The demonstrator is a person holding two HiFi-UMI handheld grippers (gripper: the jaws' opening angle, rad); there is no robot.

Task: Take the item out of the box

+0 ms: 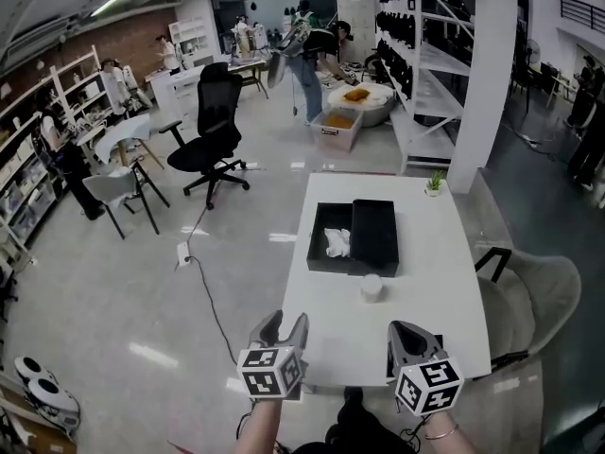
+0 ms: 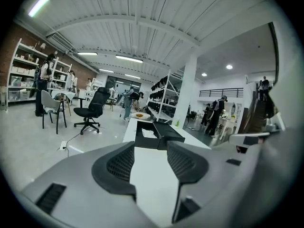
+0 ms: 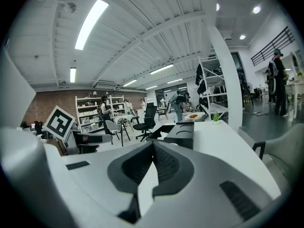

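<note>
An open black box (image 1: 321, 253) sits in the middle of the white table (image 1: 425, 282), and a crumpled white item (image 1: 337, 242) lies inside it. Its black lid (image 1: 375, 235) lies over the box's right part. My left gripper (image 1: 285, 323) hovers at the table's near left corner, open and empty; in the left gripper view (image 2: 151, 152) it looks along the table at the box (image 2: 142, 137) and the white item (image 2: 148, 133). My right gripper (image 1: 406, 337) is over the near edge, shut with nothing in it (image 3: 152, 147). Ahead of it is the lid (image 3: 183, 130).
A small white cylinder (image 1: 371, 288) stands just in front of the box. A little potted plant (image 1: 435, 183) is at the far right corner. A grey chair (image 1: 534, 296) stands right of the table, a white pillar (image 1: 482, 74) behind. A cable and power strip (image 1: 184, 252) lie on the floor at left.
</note>
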